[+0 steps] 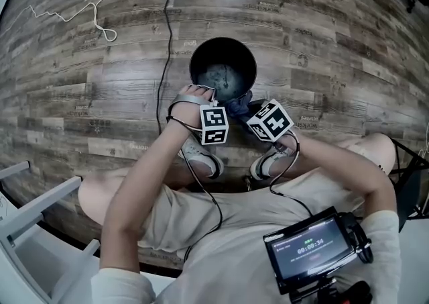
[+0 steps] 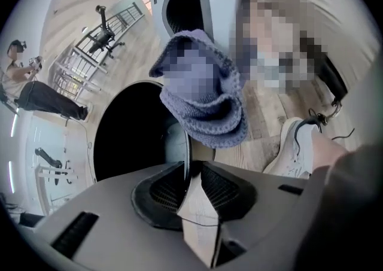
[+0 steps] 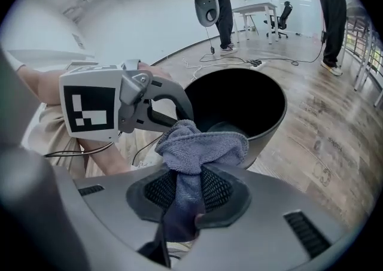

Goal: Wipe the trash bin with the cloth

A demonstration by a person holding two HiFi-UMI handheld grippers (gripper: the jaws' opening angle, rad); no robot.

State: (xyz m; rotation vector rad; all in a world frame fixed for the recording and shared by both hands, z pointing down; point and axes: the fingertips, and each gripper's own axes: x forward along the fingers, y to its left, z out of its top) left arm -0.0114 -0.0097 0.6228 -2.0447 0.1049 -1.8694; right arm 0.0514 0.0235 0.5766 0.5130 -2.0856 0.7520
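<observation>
Head view: I'm looking steeply down at the black trash bin (image 1: pixel 222 68), which stands upright on the wooden floor (image 1: pixel 322 41) just in front of the person's shoes (image 1: pixel 201 156). The left tongs (image 1: pixel 200 89) reach to the bin's near rim. The right tongs (image 1: pixel 244 109) sit just beside them, with the blue cloth (image 1: pixel 236 104) bunched at their tip, right at the bin's near edge. A dark cable (image 1: pixel 164 47) runs across the floor past the bin's left side, and a small screen (image 1: pixel 310 249) shows at the bottom of the picture.

Left gripper view: my left tongs (image 2: pixel 190 171) are drawn narrow and pinch the thin rim of the trash bin (image 2: pixel 128 138); the rim's edge runs straight in between the pads. The cloth (image 2: pixel 218 126) hangs above the rim, held from overhead (part of it is covered by a mosaic patch). A pale shoe (image 2: pixel 293 147) sits on the floor to the right.

Right gripper view: my right tongs (image 3: pixel 188 189) are closed on the cloth (image 3: pixel 200 147), which bulges out in a crumpled wad above the pads, its lower end trailing down between them. It is just short of the bin (image 3: pixel 251 102), close to the rim. The left tongs (image 3: pixel 179 105) come in from the left onto that same rim. People stand well back in the room.
</observation>
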